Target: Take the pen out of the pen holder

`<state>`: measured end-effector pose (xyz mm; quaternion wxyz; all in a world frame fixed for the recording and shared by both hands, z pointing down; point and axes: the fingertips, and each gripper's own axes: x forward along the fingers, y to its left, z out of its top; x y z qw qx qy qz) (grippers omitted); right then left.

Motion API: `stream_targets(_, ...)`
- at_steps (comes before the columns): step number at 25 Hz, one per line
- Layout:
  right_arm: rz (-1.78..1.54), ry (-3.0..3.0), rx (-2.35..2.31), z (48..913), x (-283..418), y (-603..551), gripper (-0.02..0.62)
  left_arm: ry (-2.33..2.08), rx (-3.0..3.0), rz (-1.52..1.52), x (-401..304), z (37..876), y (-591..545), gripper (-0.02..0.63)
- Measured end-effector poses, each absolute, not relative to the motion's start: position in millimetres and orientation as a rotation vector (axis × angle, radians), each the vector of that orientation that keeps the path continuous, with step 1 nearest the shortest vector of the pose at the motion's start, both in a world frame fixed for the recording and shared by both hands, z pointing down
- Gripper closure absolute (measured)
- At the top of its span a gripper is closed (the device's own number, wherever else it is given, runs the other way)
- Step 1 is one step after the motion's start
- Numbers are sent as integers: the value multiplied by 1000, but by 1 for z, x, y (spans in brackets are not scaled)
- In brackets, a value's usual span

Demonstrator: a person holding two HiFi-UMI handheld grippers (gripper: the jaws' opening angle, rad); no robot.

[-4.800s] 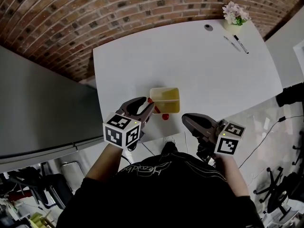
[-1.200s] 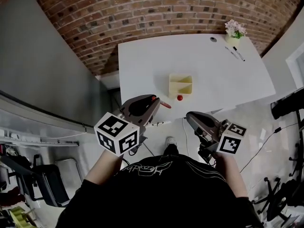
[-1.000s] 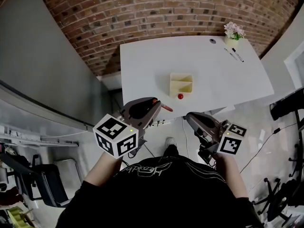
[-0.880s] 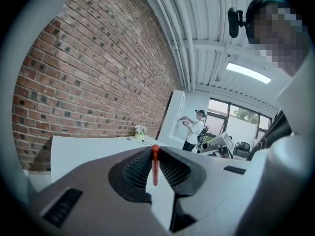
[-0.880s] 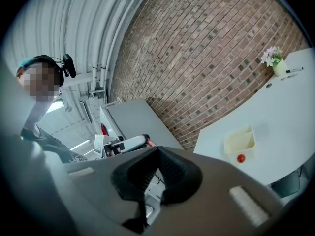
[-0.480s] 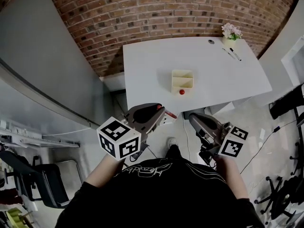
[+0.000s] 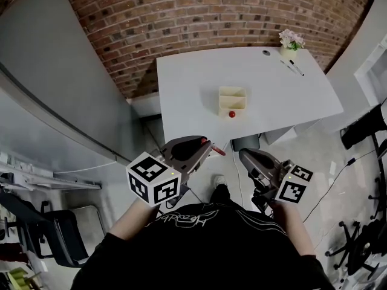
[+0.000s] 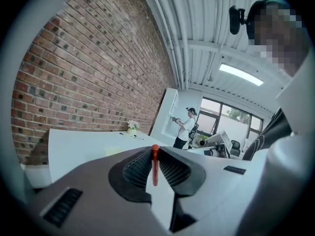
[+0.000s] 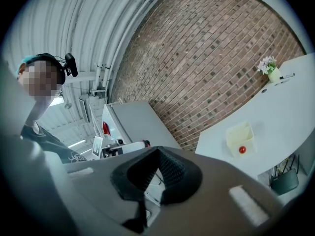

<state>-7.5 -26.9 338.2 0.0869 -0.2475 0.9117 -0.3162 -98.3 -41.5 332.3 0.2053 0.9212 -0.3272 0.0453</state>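
My left gripper (image 7: 208,147) is shut on a thin red pen (image 7: 217,151), which sticks out to the right past its fingertips. In the left gripper view the red pen (image 8: 155,164) stands upright, clamped between the two dark pads. The pale yellow pen holder (image 7: 232,100) sits on the white table (image 7: 187,83), well ahead of both grippers, with a small red round piece (image 7: 231,114) at its near side. My right gripper (image 7: 244,155) hangs over the floor with its jaws together and nothing in them. The right gripper view shows the pen holder (image 9: 239,133) far off.
A small flower pot (image 7: 291,40) and two dark pens (image 7: 291,67) lie at the table's far right corner. A brick wall runs behind the table and a grey partition (image 7: 54,89) stands at left. A distant person (image 8: 186,127) shows in the left gripper view.
Both grippers have drawn back from the table's near edge over the floor, the left one still carrying the red pen. The table and holder look farther away.
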Motion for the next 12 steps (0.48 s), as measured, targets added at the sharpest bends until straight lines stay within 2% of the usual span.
stream_targets(12, -931, 2716, -736, 335, -15, 1, 594, -900, 2565, 113, -105, 332, -18, 555)
